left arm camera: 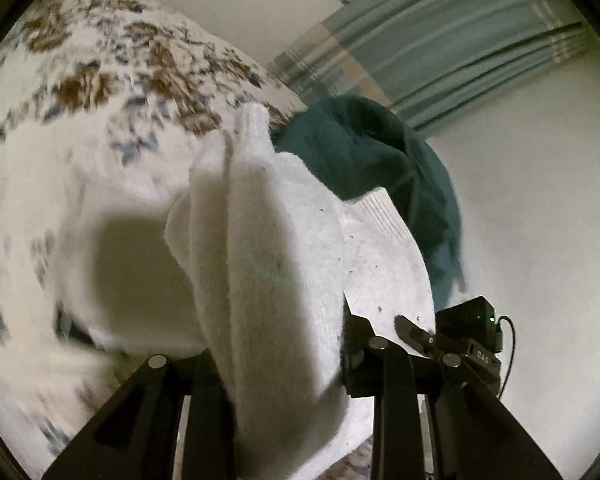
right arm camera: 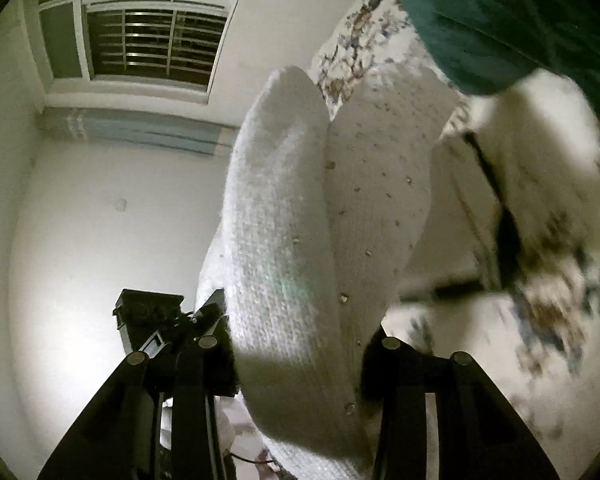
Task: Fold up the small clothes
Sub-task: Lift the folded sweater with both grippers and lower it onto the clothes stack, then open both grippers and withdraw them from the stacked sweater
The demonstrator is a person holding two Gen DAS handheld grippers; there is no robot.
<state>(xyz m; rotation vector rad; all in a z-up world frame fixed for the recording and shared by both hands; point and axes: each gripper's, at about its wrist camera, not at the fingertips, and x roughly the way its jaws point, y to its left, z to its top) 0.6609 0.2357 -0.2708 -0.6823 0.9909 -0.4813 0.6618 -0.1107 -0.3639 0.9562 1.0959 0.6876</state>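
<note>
A white knitted garment [left arm camera: 268, 240] with small beads hangs bunched between the fingers of my left gripper [left arm camera: 284, 364], which is shut on it and holds it lifted above the bed. The same white garment [right arm camera: 320, 220] fills the right wrist view, and my right gripper [right arm camera: 300, 360] is shut on another part of it. A dark teal garment [left arm camera: 380, 152] lies behind the white one; it also shows at the top right of the right wrist view [right arm camera: 500, 12]. The grip points are hidden by folds of knit.
A white bedspread with brown and blue flowers [left arm camera: 100, 80] lies below and left. A white wall [left arm camera: 532, 200] and striped curtain [left arm camera: 440, 40] stand behind. A barred window [right arm camera: 152, 40] shows in the right wrist view.
</note>
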